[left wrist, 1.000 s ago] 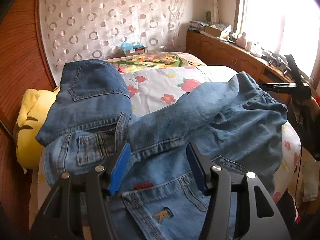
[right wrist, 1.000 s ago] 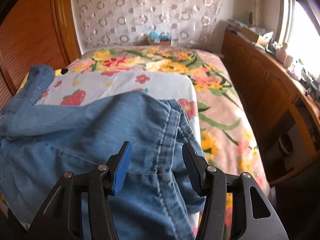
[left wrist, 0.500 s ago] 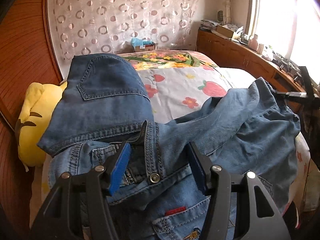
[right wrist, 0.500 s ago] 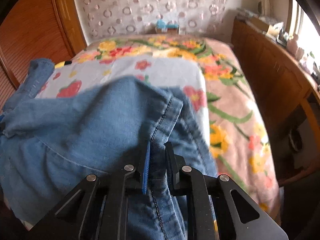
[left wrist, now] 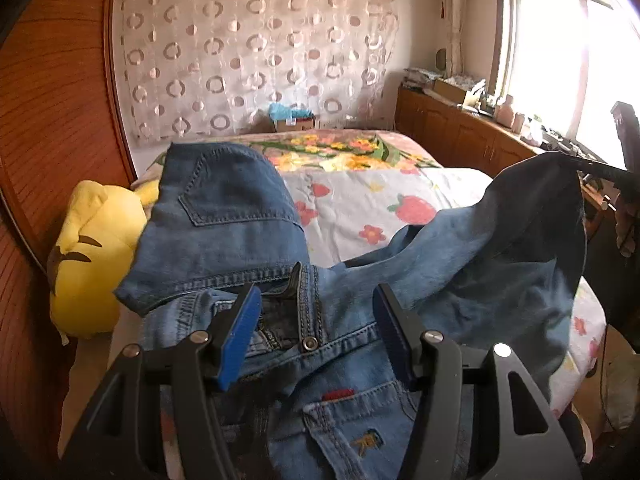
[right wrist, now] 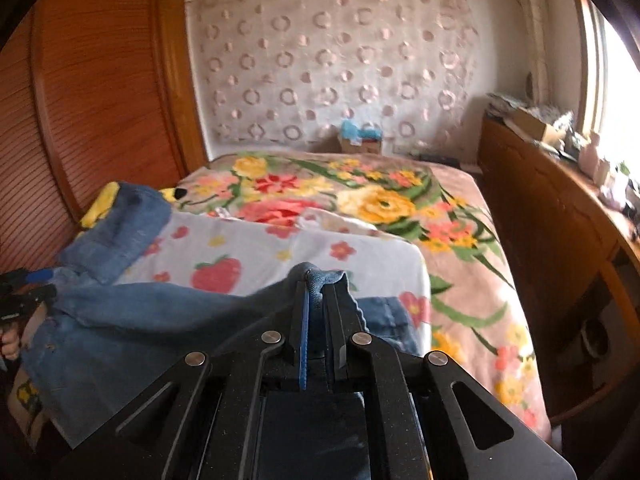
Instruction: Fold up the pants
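Note:
Blue denim pants (left wrist: 340,320) lie crumpled on the bed, waistband and metal button (left wrist: 309,343) near me, one back-pocket part flipped up at the left. My left gripper (left wrist: 316,320) is open, its blue pads either side of the waistband, gripping nothing. My right gripper (right wrist: 318,300) is shut on a fold of the pants (right wrist: 160,320) and holds it lifted above the bed. In the left wrist view that lifted cloth rises to the right gripper (left wrist: 592,170) at the right edge.
The bed has a strawberry-print sheet (left wrist: 360,208) over a floral blanket (right wrist: 380,200). A yellow plush toy (left wrist: 88,264) lies at the left by the wooden headboard (left wrist: 48,120). Wooden cabinets (right wrist: 540,220) with clutter run along the right under the window.
My right gripper closed on the pants' edge and lifted it. My left gripper stayed open and moved toward the waistband and button.

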{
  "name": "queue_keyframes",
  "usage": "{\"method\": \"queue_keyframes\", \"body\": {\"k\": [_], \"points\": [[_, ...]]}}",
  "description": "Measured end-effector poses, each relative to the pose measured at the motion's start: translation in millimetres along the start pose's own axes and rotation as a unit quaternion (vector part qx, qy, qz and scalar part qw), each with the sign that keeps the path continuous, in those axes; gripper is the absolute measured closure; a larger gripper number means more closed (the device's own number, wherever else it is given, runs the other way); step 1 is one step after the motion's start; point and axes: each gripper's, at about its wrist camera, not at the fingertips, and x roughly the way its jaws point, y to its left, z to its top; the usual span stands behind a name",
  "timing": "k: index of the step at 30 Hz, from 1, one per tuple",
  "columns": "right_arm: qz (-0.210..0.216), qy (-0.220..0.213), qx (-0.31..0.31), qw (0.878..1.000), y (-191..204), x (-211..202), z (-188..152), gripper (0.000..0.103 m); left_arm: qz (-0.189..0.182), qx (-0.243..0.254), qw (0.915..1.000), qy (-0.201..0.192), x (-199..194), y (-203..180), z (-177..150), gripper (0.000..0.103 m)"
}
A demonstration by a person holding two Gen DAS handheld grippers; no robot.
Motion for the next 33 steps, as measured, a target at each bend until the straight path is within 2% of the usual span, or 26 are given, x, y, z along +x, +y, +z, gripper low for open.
{"method": "queue_keyframes", "body": {"k": [9,17,22,28,31,32,33], "points": [[0.033,-0.015,-0.044,0.998,69,-26,8,0.100,-0.003,0.003,0.9995,-0.032,-42,-7,-7,0.045],[0.067,-0.012,-0.090,0.994,131,-27,9,0.100,0.000,0.005,0.9989,-0.047,-65,-6,-15,0.045],[0.109,-0.026,-0.116,0.987,179,-34,26,0.100,0.007,-0.004,0.9984,-0.057,-76,2,-13,0.045],[0.170,-0.047,-0.153,0.972,254,-43,58,0.100,0.021,-0.020,0.9971,-0.070,-95,21,-17,0.045],[0.172,-0.040,-0.161,0.971,285,-36,67,0.100,0.027,-0.028,0.9966,-0.073,-103,31,-21,0.045],[0.169,-0.036,-0.165,0.971,291,-33,67,0.092,0.028,-0.030,0.9965,-0.073,-103,35,-22,0.045],[0.165,-0.029,-0.172,0.971,298,-28,66,0.075,0.029,-0.032,0.9964,-0.072,-104,38,-24,0.045]]}}
